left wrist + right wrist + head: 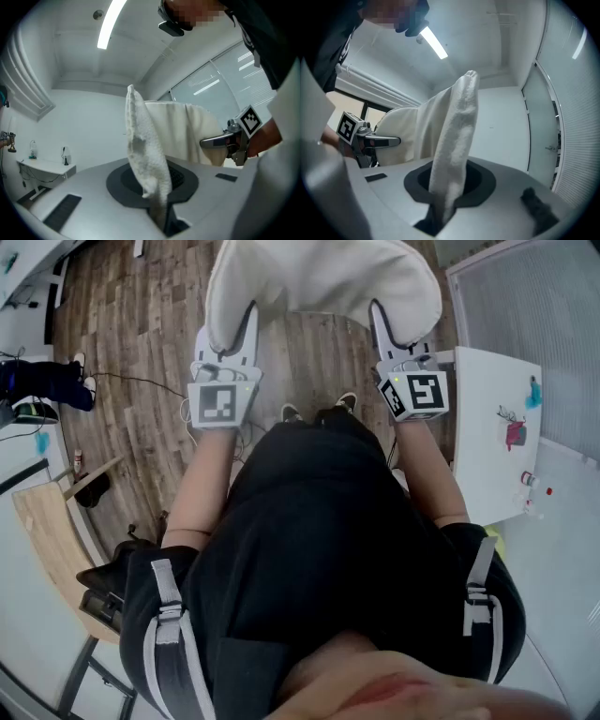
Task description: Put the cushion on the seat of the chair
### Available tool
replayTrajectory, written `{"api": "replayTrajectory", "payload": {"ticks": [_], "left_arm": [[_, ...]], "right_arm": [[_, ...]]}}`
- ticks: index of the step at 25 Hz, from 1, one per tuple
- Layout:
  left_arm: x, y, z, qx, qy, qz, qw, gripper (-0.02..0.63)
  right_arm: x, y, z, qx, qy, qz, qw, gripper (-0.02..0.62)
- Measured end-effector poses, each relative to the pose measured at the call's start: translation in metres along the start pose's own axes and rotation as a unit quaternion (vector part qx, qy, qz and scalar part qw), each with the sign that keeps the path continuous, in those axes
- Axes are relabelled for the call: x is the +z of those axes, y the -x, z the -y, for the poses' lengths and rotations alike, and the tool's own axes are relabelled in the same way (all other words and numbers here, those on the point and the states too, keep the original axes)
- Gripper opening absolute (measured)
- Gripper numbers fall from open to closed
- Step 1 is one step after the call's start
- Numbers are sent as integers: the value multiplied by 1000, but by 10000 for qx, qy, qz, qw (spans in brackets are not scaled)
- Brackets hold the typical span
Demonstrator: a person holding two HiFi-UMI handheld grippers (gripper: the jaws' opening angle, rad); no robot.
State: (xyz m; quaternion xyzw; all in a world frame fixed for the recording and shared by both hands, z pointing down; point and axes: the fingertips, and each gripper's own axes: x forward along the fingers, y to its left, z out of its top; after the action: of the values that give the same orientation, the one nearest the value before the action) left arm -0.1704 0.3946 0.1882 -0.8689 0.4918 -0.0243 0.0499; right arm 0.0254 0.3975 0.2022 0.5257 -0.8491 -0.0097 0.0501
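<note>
White fleecy cushion held up in front of the person, long axis side to side, left gripper clamped on its left edge, right gripper clamped on its right.

The cushion hangs between left gripper and right gripper.

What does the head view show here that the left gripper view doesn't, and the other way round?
Only the head view: the wood floor, the person's shoes, the white table at right, and the left gripper from outside. Only the left gripper view: the ceiling light strip and the cushion edge pinched between its own jaws. Both: the cushion and the right gripper clamped on it.
</note>
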Motion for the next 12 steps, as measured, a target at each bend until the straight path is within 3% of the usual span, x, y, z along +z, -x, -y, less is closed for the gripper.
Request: {"api": "replayTrajectory", "payload": {"ticks": [12], "left_arm": [[-1,-3,1,-32,3,-1,10000,51]], "right_arm": [[3,0,1,-29,39,-2,10000,51]]}}
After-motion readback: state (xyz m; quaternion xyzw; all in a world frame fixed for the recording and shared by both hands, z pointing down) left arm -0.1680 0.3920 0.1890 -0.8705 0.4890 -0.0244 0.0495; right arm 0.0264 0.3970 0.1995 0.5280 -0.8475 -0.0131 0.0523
